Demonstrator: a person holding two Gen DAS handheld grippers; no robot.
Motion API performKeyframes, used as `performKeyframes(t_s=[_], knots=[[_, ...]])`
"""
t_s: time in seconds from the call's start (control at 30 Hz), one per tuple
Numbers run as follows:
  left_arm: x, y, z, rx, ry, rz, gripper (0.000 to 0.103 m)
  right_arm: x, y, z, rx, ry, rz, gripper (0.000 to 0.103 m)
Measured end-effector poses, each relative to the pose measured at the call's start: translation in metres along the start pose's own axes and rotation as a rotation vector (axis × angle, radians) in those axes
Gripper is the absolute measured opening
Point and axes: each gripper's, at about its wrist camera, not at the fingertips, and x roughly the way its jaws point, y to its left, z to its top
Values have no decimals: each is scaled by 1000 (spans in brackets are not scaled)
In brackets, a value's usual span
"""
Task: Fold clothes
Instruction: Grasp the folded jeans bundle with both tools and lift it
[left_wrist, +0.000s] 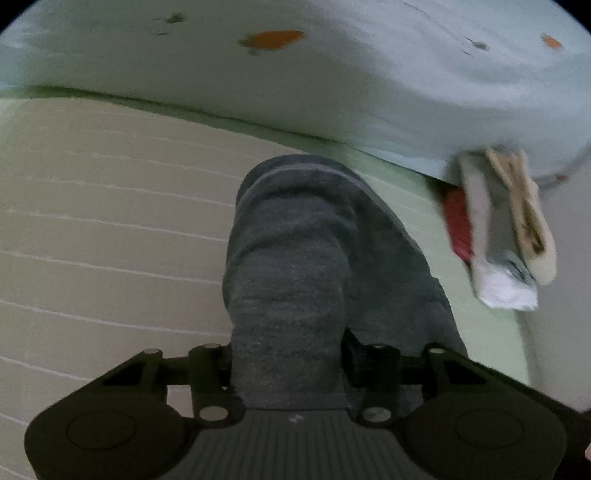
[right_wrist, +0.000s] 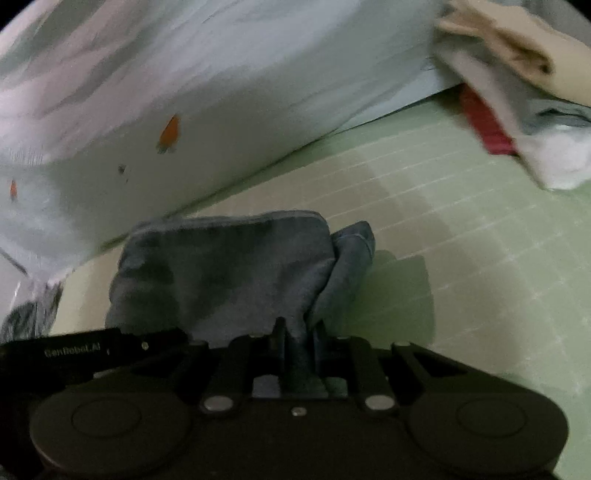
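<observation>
Two grippers pinch one grey cloth.
Left gripper (left_wrist: 288, 354) jaws pinch the cloth (left_wrist: 295, 258); right gripper (right_wrist: 297, 339) jaws pinch it too; green mat (right_wrist: 461, 258) below.

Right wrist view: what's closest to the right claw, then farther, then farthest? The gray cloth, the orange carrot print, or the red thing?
1. Gray cloth: pinched in the right claw.
2. Carrot print: up left, on the pale bedding.
3. Red thing: far upper right, under the folded clothes.

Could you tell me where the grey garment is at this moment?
The grey garment is pinched by both the left gripper and right gripper, bunched above the green mat, just before the pale quilt.
</observation>
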Motion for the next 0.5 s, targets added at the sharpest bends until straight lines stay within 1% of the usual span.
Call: performKeyframes(t_s=[0.17, 0.2, 0.3, 0.4, 0.5], knots=[[11, -64, -8, 55, 4, -51, 50, -38, -49, 12, 34, -56, -42, 14], [15, -79, -8, 60, 1, -65, 50, -48, -61, 19, 34, -75, -47, 14], [27, -131, 1, 57, -18, -142, 50, -82, -98, 48, 32, -149, -57, 14], [28, -186, 18, 99, -61, -235, 50, -117, -135, 76, 30, -223, -66, 13], [24, -242, 41, 128, -143, -301, 50, -155, -167, 113, 25, -317, -65, 13]])
